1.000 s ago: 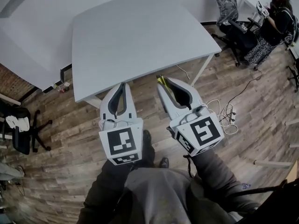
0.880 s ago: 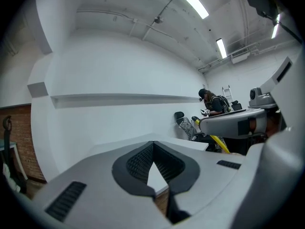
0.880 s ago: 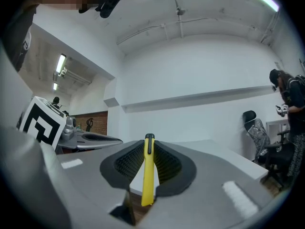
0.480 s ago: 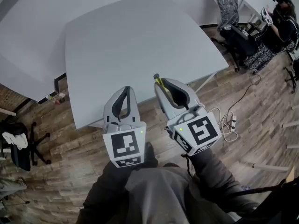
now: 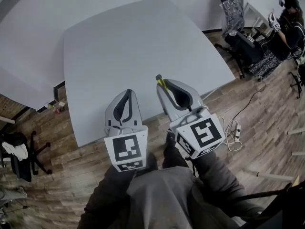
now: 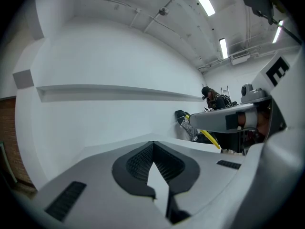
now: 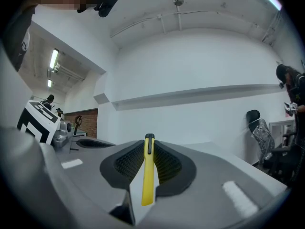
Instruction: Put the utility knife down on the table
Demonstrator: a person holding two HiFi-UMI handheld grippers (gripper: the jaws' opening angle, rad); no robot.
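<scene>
A slim yellow utility knife (image 7: 148,175) with a black tip is clamped between the jaws of my right gripper (image 7: 148,149), pointing forward. In the head view its tip (image 5: 160,81) sticks out past the right gripper (image 5: 167,87), which hovers over the near edge of the white table (image 5: 138,46). My left gripper (image 5: 125,99) hangs beside it, also above the near edge, with its jaws pressed together and nothing between them. From the left gripper view, the left gripper (image 6: 153,149) looks along the tabletop, and the knife (image 6: 209,136) shows at the right.
The white table has nothing on it. A wooden floor lies below, with cables (image 5: 233,128) at the right. Office chairs (image 5: 236,13) and a seated person (image 5: 286,18) are at the far right. A black chair (image 5: 16,151) stands at the left.
Both grippers have moved forward from over the floor to above the table's near edge. The knife stays clamped in the right gripper.
</scene>
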